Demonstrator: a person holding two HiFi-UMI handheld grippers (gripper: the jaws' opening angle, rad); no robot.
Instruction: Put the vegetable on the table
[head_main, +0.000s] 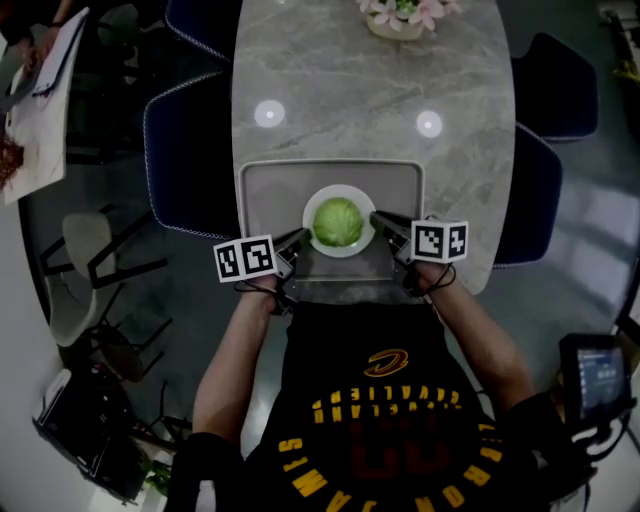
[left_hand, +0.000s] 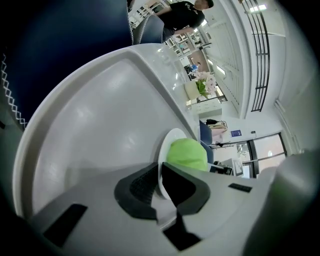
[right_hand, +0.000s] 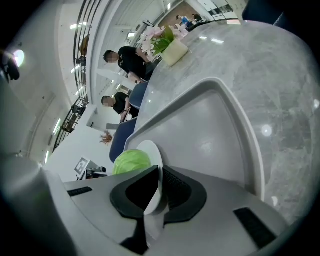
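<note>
A green round cabbage (head_main: 338, 221) lies on a small white plate (head_main: 322, 247) that stands in a grey tray (head_main: 270, 190) at the near end of the marble table (head_main: 370, 90). My left gripper (head_main: 303, 236) is at the plate's left rim and my right gripper (head_main: 378, 220) at its right rim. In the left gripper view the plate's edge (left_hand: 167, 145) runs between the dark pads of the gripper (left_hand: 161, 182), with the cabbage (left_hand: 187, 154) just beyond. The right gripper (right_hand: 159, 187) likewise clamps the plate's edge (right_hand: 152, 152) beside the cabbage (right_hand: 131, 161).
A pot of pink flowers (head_main: 400, 18) stands at the table's far end. Dark blue chairs (head_main: 185, 150) (head_main: 555, 85) flank the table. The tray's raised rim (right_hand: 250, 145) surrounds the plate. People (right_hand: 127, 60) stand in the background.
</note>
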